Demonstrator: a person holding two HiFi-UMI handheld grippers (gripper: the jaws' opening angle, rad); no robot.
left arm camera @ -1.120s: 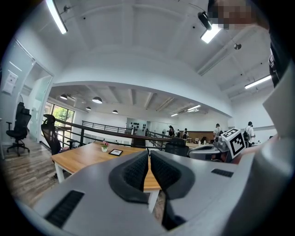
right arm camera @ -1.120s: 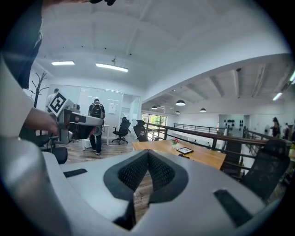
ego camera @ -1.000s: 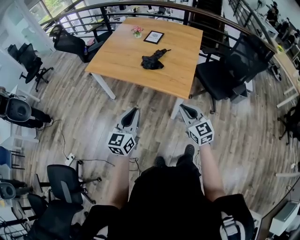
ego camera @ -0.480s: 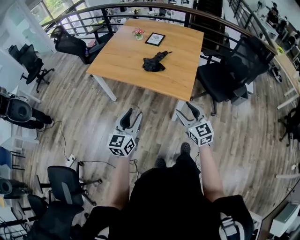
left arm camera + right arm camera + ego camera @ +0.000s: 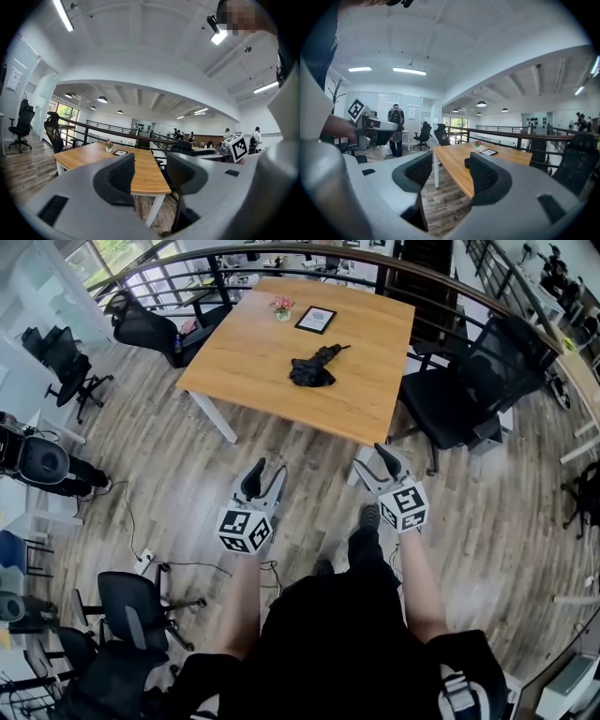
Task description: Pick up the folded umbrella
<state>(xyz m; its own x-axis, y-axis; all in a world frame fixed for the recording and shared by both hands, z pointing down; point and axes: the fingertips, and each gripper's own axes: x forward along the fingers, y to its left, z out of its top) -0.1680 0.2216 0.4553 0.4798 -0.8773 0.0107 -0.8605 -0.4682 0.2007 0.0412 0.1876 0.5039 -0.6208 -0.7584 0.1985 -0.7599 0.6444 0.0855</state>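
The folded black umbrella (image 5: 314, 367) lies in a loose heap near the middle of the wooden table (image 5: 244, 362). In the right gripper view the umbrella (image 5: 467, 162) peeks out from behind one jaw. Both grippers hang over the wood floor, well short of the table's near edge. My left gripper (image 5: 264, 478) has just been opening and stands open with nothing between its jaws; in its own view the left gripper (image 5: 150, 176) frames the table's corner. My right gripper (image 5: 375, 463) has also just opened wide and is empty, and the right gripper (image 5: 447, 173) points at the table.
A small flower pot (image 5: 282, 307) and a framed picture (image 5: 318, 319) stand at the table's far side. Black office chairs (image 5: 464, 381) flank the table, with a railing (image 5: 309, 254) behind it. Cables (image 5: 141, 554) trail on the floor at left. A person with a backpack (image 5: 396, 126) stands far off.
Both grippers were shut a second ago and now stand open. The person has stepped slightly toward the table, and the right gripper has moved a little forward.
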